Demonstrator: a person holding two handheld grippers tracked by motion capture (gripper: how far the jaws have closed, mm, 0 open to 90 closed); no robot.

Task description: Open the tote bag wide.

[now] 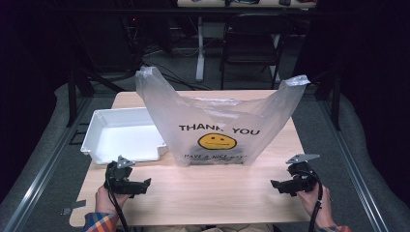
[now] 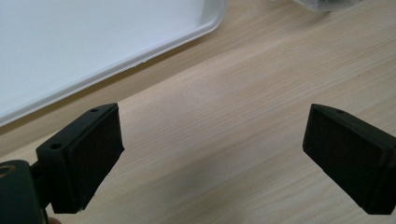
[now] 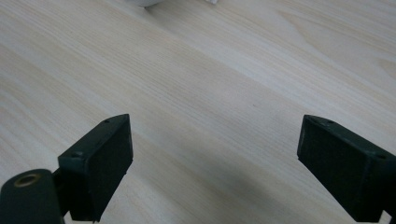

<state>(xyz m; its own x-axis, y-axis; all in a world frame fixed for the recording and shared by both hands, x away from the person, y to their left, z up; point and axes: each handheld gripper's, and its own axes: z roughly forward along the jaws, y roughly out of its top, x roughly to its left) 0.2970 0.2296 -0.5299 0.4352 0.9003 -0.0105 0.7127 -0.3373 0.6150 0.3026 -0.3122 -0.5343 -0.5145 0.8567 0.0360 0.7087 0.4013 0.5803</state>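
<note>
Evidently Both Tools Are Held Open Ahead of the Bag

In the high view, the left tool [image 1: 145, 183] and the right tool [image 1: 276, 184] are held low over the near part of the worktop [image 1: 208, 188], each gripped in a hand, their jaws pointed inward toward one another. A clear plastic bag [image 1: 217, 130] printed with a smiley face is stood upright beyond and between them, well apart from both, its two handles lifted and its mouth spread. This stance is judged to leave the bag ready to be reached from either side. A white tray [image 1: 123, 135] is set just beyond the left tool, touching or nearly touching the bag's side; what it is meant to receive cannot be told.

In the left gripper view, the left tool [image 2: 212, 154] is seen with its jaws spread wide and nothing between them, only bare wood. The tray's rim [image 2: 140, 58] lies ahead and to its left.

In the right gripper view, the right tool [image 3: 215, 158] is likewise held wide open and empty over the wood, apparently kept clear until a grasp is chosen.
</note>
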